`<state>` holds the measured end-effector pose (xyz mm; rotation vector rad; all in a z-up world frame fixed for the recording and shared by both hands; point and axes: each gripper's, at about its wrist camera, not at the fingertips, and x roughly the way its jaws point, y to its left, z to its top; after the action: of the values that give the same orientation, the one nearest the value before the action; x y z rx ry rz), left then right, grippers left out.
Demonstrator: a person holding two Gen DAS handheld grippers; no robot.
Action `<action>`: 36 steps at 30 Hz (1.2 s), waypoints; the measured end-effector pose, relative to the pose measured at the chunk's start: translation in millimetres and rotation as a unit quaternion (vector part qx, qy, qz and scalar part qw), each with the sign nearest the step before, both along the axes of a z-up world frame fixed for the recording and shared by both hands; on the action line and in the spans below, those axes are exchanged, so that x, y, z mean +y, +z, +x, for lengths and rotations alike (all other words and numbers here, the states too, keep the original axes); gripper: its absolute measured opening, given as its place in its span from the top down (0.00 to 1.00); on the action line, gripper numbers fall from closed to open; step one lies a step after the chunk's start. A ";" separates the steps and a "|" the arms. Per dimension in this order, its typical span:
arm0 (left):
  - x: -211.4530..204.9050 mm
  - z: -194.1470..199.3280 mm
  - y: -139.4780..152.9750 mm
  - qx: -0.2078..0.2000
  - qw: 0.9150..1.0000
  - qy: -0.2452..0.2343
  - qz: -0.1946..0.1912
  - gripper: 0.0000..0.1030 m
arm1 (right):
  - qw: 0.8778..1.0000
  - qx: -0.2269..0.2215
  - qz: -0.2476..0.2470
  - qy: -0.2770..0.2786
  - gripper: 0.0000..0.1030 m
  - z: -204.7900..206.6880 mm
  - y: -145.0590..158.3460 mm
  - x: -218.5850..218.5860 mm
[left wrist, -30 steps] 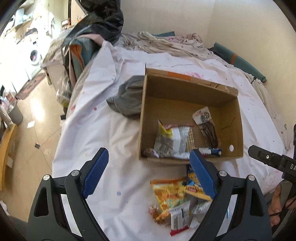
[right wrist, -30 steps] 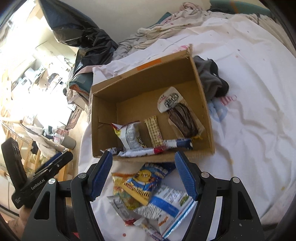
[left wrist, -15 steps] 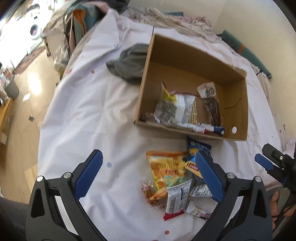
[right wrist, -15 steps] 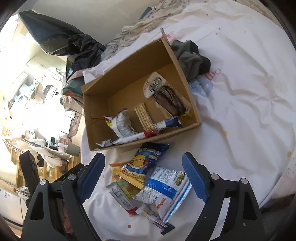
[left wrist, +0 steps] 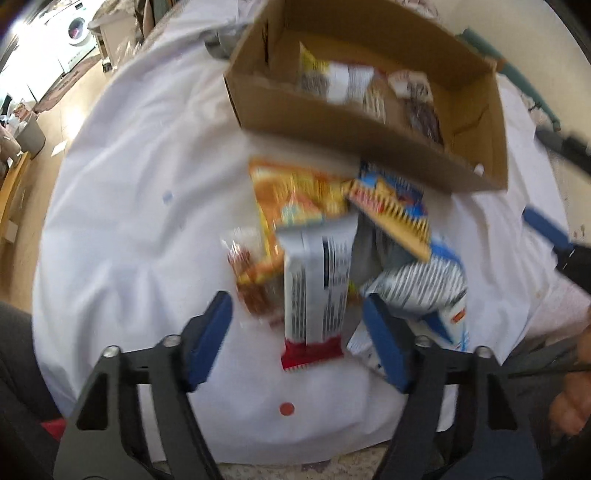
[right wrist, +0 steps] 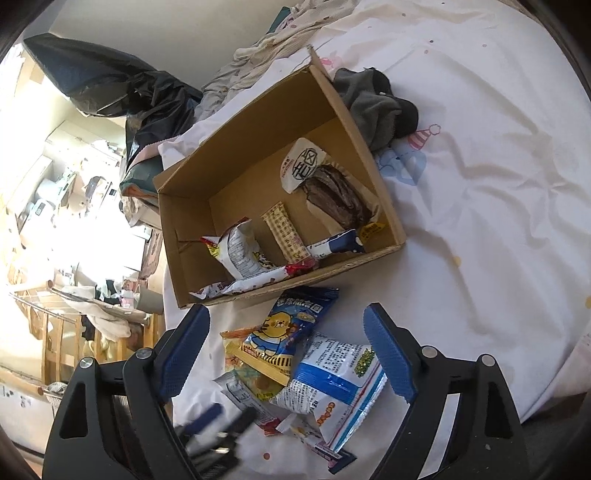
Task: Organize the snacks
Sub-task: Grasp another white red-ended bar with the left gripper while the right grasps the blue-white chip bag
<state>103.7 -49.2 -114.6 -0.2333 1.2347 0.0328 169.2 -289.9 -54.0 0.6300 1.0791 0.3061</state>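
A cardboard box (left wrist: 369, 125) on the white sheet holds several snack packets. In front of it lies a pile of loose snacks: an orange packet (left wrist: 295, 195), a blue bear packet (right wrist: 291, 325) and a white-and-blue bag (right wrist: 332, 380). My left gripper (left wrist: 295, 299) points down over the pile with its jaws closing. A white packet with a red end (left wrist: 314, 280) lies between its pads, with a gap on each side. My right gripper (right wrist: 286, 310) hangs open above the same pile, holding nothing. The left view is motion-blurred.
A grey cloth (right wrist: 376, 107) lies against the box's far side and a black bag (right wrist: 140, 88) sits beyond it. The sheet's edge drops off near me. A person's hand (left wrist: 576, 398) shows at the right edge. The floor and a washing machine (left wrist: 75, 29) lie to the left.
My left gripper has dropped down toward the snack pile, and its jaws have narrowed around the white packet. The right gripper has rolled a little and stayed wide over the pile.
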 end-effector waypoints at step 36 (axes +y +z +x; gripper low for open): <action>61.7 38.1 54.7 -0.014 0.998 -0.069 0.003 0.74 | 0.973 0.227 0.023 0.043 0.19 -2.8 -103.0 20.9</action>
<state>141.8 12.6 -59.9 -0.1428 1.2191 -0.0856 166.4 -268.9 -157.0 0.7160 1.5441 0.2683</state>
